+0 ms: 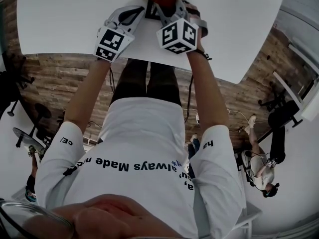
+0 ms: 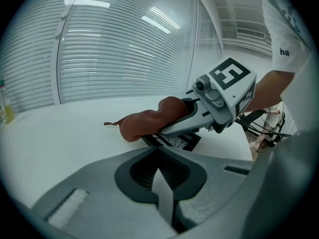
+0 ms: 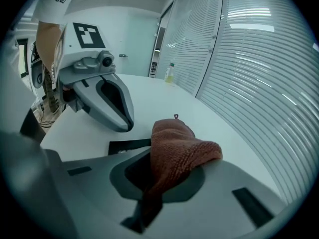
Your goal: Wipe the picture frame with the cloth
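- The right claw (image 2: 167, 123) is shut tight on the brown cloth (image 3: 179, 151).
- The picture frame (image 3: 127, 146) lies flat on the tabletop (image 1: 75, 19), right under that claw's tips.
- The left claw (image 3: 123, 123) is closed on nothing (it hangs just beside the frame).
- Wiping looks under way. Next, slide the cloth across the frame, pressing softly.

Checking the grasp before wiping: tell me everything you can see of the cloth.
The cloth is reddish-brown, with a coarse knitted or terry look and a small loop at its far end. It is bunched, with one end clamped in the right gripper, whose jaws are closed on it. The rest reaches forward onto the white table, across an edge of the dark picture frame.
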Motion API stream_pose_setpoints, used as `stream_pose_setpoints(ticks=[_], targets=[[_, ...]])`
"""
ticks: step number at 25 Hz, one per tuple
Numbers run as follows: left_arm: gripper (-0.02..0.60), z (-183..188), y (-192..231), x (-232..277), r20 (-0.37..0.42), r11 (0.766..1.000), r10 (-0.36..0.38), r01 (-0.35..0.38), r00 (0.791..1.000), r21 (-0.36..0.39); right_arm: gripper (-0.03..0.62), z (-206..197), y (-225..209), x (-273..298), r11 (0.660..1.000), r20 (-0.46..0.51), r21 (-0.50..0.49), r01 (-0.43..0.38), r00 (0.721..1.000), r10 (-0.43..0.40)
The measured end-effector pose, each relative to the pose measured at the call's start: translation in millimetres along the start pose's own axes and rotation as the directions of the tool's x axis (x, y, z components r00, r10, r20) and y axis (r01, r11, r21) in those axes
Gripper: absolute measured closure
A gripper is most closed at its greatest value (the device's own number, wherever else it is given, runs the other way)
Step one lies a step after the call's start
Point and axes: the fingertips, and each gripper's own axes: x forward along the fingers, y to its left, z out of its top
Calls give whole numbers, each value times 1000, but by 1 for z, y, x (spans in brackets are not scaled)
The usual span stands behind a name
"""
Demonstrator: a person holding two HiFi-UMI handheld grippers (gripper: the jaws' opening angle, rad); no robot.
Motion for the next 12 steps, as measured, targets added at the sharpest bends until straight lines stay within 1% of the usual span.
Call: stream_pose_setpoints(ticks=[6,12], targets=[[580,-17,14,-14,-10,999,27,-27,1000,-17,566,-2,36,-4,999,-5,12,-45,999,45],[579,-20,10,-15,-19,1000,22,-22,1000,-4,566,-6,66,-22,996,-10,34,-86,996,86]])
